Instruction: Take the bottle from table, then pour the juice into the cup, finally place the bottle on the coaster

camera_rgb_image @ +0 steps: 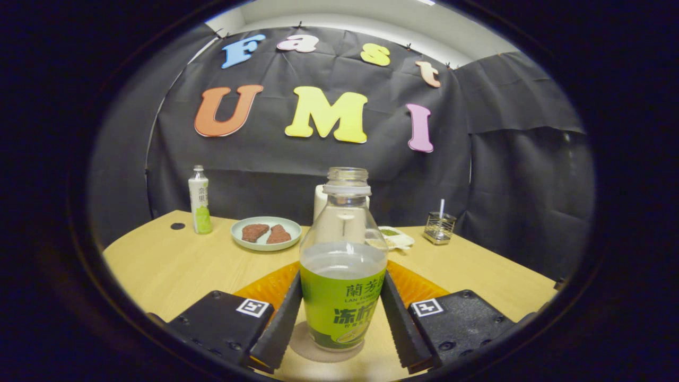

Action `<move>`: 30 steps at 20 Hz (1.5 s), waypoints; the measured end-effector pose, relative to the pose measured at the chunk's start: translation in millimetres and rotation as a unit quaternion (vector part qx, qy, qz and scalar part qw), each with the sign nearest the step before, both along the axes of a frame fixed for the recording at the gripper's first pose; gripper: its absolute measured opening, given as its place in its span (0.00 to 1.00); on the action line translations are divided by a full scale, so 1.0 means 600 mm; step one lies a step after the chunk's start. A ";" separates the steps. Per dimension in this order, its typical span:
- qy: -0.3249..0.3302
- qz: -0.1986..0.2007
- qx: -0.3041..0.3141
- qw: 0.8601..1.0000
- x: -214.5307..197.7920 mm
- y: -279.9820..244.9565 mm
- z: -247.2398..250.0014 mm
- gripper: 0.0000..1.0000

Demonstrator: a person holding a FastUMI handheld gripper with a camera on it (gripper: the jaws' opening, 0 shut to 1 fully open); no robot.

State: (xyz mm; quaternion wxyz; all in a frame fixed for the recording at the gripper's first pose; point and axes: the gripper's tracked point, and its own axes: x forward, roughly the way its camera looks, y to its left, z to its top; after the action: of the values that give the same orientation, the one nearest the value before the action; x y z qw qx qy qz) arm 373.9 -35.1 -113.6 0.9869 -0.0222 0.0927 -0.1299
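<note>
Both fingers [284, 313] of the claw [342, 323] press the bottle [342, 281] standing on the coaster [318, 351].

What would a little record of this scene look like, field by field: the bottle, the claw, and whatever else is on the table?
bottle: open bottle, uncapped, part full, upright on a round coaster
claw: claw with both fingers against the bottle's sides
behind bottle: orange mat, white cup, partly hidden
plate: plate with two brown pieces
farther back: small capped bottle, wire holder, small dish
surface: wooden table
</note>
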 end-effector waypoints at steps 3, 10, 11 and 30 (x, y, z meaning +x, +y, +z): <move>-0.006 0.005 0.013 1.000 0.005 0.007 -0.011 0.83; -0.002 0.000 -0.003 1.000 -0.004 0.003 -0.018 0.87; -0.004 -0.003 -0.006 1.000 -0.009 0.001 -0.014 0.92; -0.028 0.010 -0.020 0.999 -0.178 0.017 0.085 1.00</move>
State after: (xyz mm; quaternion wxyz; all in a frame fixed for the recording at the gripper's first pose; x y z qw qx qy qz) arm 267.1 -25.1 -62.7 0.9897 -0.0396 0.0624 -0.1222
